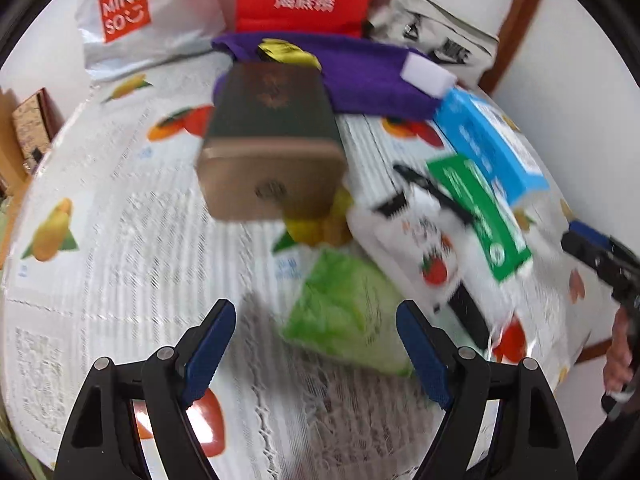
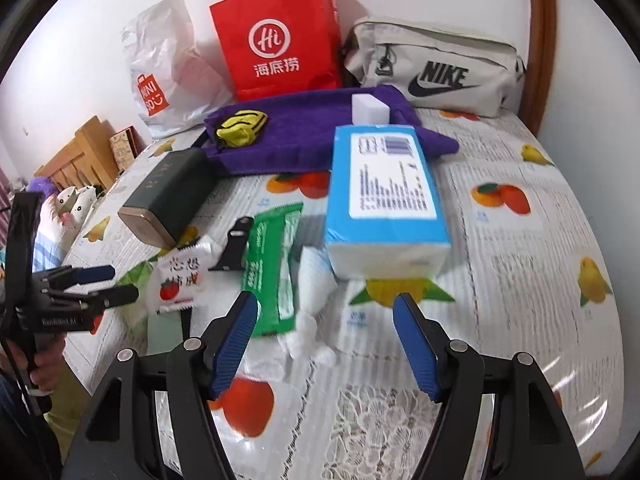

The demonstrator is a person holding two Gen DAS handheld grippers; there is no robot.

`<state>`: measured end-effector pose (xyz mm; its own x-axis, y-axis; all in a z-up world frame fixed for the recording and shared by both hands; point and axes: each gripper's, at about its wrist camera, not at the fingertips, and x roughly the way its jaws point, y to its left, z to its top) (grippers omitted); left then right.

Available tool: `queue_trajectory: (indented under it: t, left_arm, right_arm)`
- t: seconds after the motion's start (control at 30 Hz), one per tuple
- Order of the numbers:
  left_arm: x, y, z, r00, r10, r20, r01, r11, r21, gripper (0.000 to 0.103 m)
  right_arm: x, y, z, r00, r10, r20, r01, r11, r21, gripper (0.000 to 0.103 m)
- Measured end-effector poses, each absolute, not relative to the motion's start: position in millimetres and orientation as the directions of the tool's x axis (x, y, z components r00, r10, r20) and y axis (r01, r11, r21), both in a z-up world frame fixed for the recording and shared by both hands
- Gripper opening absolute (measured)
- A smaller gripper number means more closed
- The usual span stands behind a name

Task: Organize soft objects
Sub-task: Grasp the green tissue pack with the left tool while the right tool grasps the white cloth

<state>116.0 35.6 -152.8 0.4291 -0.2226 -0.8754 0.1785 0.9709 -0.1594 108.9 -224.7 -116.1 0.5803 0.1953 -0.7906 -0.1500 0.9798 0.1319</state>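
Left gripper (image 1: 316, 346): jaws wide apart, nothing held | light-green soft pack (image 1: 348, 312) lies on the fruit-print tablecloth (image 1: 100, 240) just ahead, between the finger lines | right gripper (image 2: 325, 338): jaws wide, empty | green wipes pack (image 2: 272, 272) just beyond its left finger; blue tissue pack (image 2: 384, 200) further ahead | purple cloth (image 2: 304, 136) at the far edge.

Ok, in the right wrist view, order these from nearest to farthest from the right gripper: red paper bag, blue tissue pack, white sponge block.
From the right gripper:
1. Blue tissue pack, just ahead, slightly right.
2. White sponge block, behind it on the purple cloth.
3. Red paper bag, at the wall, left of centre.
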Motion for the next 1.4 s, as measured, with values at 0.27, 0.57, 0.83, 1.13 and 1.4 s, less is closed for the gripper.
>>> queue_trajectory:
  t: [0.27, 0.57, 0.83, 1.13, 1.4]
  left_arm:
    - [106, 30, -155, 0.414, -0.256, -0.874, 0.245, 0.956, -0.164, 0.082]
    - [104, 27, -155, 0.399, -0.284, -0.872, 0.277, 0.944, -0.181, 0.082]
    - [108, 7, -165, 0.446, -0.185, -0.876, 0.29, 0.956, -0.055, 0.086]
    - [111, 28, -164, 0.513, -0.104, -0.852, 0.202, 0.979, 0.002, 0.071]
    - [110, 48, -166, 0.531, -0.069, -0.845, 0.133, 0.991, 0.003, 0.073]
  right_arm:
    - [106, -228, -129, 0.557, 0.177, -0.812, -0.123, 0.984, 0.13, 0.07]
    - [107, -225, -133, 0.551, 0.178, -0.815, -0.129, 0.983, 0.128, 0.07]
    - [109, -223, -140, 0.537, 0.184, -0.823, -0.133, 0.982, 0.132, 0.07]
    - [112, -214, -137, 0.575, 0.153, -0.804, -0.154, 0.985, 0.078, 0.07]
    - [121, -204, -152, 0.529, 0.167, -0.832, -0.202, 0.977, 0.067, 0.055]
